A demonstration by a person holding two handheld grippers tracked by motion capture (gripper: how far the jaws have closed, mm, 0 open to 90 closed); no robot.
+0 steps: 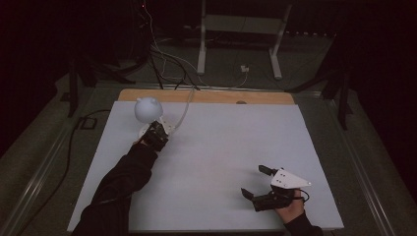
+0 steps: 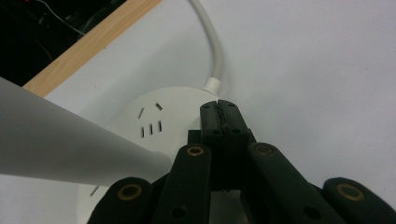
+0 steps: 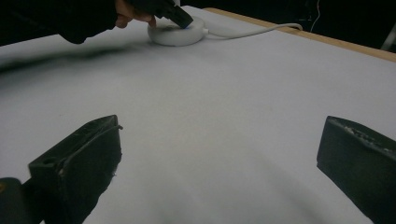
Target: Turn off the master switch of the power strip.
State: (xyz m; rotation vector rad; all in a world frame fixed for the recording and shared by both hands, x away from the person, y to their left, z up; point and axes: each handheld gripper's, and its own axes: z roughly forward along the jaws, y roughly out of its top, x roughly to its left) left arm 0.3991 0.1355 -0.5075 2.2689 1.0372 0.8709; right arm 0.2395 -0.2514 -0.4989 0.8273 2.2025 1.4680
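A round white socket base [image 2: 154,122] with slot holes lies at the far left of the white table top; its white cable [image 2: 214,46] runs off over the back edge. A white lamp with a globe-shaped head [image 1: 148,109] rises from it, and its pale stem [image 2: 56,144] crosses the left gripper view. My left gripper [image 2: 220,110] is shut with nothing between its jaws, its tips resting on the base's top near the cable end, also seen from afar [image 3: 172,11]. My right gripper [image 1: 253,182] stands open above bare table at the near right, jaws wide apart [image 3: 224,154].
The white board [image 1: 221,147] covers a wooden table whose edge [image 1: 211,96] shows at the back. Beyond it are floor cables and the white legs of a stand [image 1: 201,44]. The person's dark sleeve [image 1: 123,182] lies across the board's left side.
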